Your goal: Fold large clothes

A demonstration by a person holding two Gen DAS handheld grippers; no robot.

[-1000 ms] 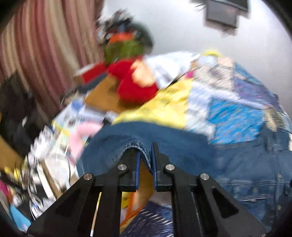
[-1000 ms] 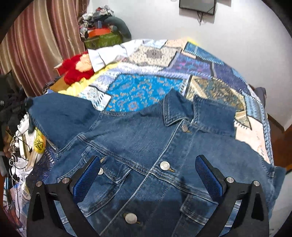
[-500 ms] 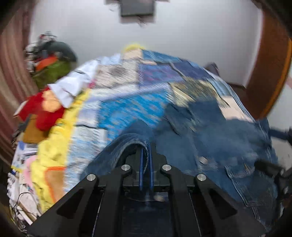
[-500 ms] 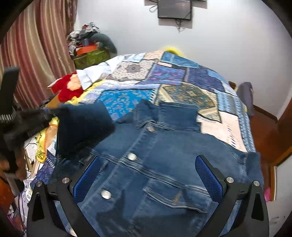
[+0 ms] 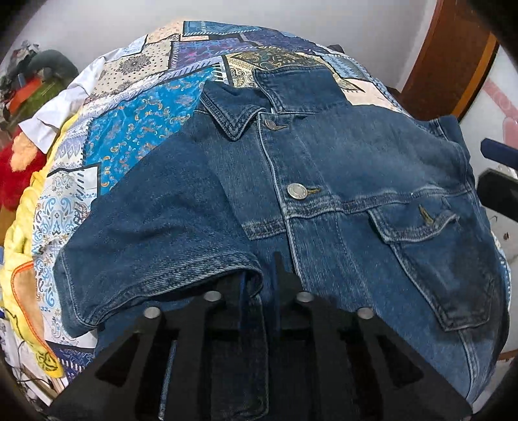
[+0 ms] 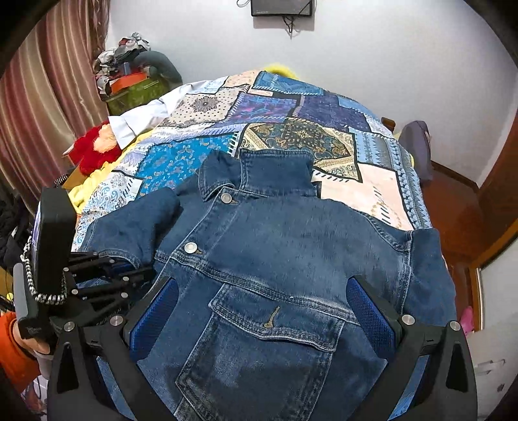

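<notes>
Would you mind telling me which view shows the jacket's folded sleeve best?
The left wrist view: the sleeve fills the left foreground, cuff hem fully visible, at the left gripper. The right wrist view shows the sleeve smaller, at the far left, its cuff partly hidden by that gripper.

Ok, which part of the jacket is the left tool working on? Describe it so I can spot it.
On the patchwork bedspread lies a denim jacket, front up. Its short sleeve is folded inward across the chest. That sleeve's stitched hem lies at the left gripper, unlike the flat pocket flap.

Patchwork quilt [image 6: 310,136] on bed; red plush toy [image 6: 94,147] beside curtain [image 6: 42,107]; wall screen [image 6: 281,7]
</notes>
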